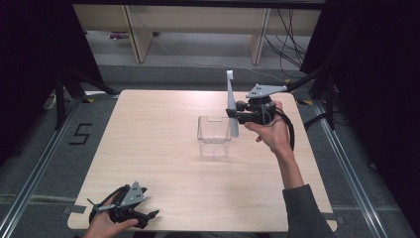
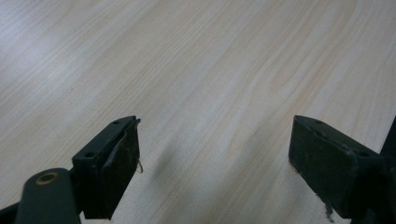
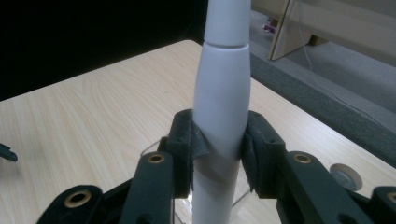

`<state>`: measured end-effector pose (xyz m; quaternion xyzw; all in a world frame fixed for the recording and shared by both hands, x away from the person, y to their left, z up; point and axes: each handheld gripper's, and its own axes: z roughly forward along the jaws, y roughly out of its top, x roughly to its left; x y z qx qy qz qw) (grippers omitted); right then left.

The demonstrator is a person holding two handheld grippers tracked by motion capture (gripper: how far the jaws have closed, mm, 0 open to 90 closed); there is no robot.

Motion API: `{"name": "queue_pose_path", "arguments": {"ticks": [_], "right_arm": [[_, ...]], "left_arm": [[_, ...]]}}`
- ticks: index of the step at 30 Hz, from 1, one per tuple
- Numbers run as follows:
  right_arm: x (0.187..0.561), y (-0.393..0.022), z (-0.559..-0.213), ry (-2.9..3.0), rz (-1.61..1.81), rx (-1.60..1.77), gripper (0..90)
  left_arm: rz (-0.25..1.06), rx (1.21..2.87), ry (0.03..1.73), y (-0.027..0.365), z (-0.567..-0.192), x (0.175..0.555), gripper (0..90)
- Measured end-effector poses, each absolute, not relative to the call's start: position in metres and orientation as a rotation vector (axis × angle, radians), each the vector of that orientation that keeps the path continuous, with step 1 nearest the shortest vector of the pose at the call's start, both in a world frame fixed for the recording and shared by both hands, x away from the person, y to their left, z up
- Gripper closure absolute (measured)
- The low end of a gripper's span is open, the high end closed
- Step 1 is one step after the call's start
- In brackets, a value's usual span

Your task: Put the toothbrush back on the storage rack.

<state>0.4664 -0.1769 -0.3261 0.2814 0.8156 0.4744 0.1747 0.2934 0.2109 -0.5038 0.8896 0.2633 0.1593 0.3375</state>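
Observation:
My right gripper is shut on a white electric toothbrush, held upright at the right rim of a clear plastic box in the middle of the table. Its brush head points up and its lower end hangs beside the box's right wall. In the right gripper view both pads press the toothbrush handle. My left gripper rests on the table near the front left edge. Its jaws stand wide apart in the left gripper view, with only bare wood between the pads.
The light wooden table carries the box near its centre. Dark curtains stand on both sides, and pale furniture legs and cables lie beyond the far edge. A round disc lies on the table by the right gripper.

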Motion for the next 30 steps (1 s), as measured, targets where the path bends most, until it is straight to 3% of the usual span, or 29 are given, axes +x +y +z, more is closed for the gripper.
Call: {"name": "queue_pose_path", "arguments": {"ticks": [30], "right_arm": [[0.501,-0.145,-0.348,2.349,1.288,0.846,67.2]], "left_arm": [[0.417,2.33,0.677,0.211,-0.503,0.293,16.0]]}}
